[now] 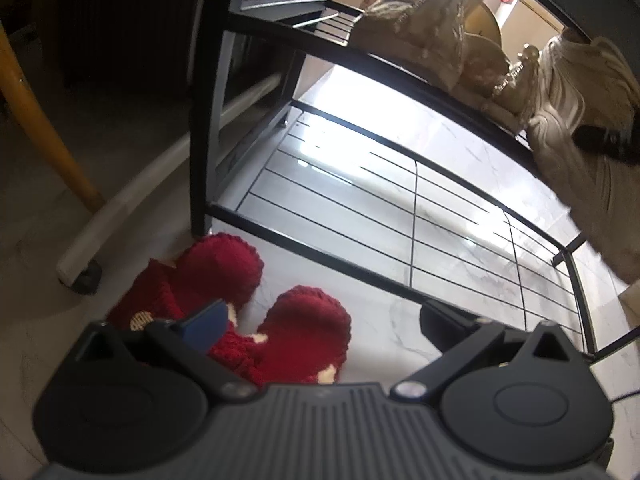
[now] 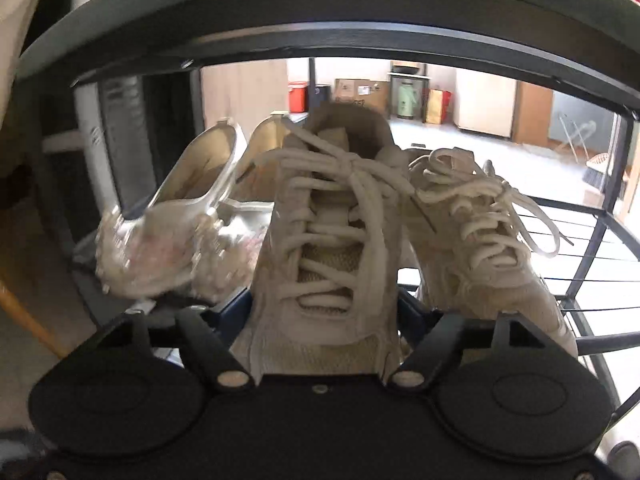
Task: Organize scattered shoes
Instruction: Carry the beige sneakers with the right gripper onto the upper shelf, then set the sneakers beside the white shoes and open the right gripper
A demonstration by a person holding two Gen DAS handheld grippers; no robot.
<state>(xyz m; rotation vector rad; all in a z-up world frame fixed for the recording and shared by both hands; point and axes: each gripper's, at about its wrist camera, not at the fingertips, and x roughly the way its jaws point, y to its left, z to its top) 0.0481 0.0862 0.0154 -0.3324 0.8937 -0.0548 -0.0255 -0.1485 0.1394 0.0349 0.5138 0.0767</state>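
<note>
A beige sneaker (image 2: 332,248) is clamped between the right gripper (image 2: 320,320) fingers on the rack shelf (image 2: 592,312), heel pointing away, beside its mate (image 2: 480,240). Red slippers (image 1: 256,320) lie on the floor (left-forward) of the spread, empty left gripper (image 1: 320,320).

Black wire shoe rack (image 1: 416,200) stands on pale marble floor (image 1: 380,320); beige sneakers (image 2: 480,240) and beaded heels (image 2: 168,240) sit on its shelf, red knit slippers (image 1: 240,300) on the floor
</note>
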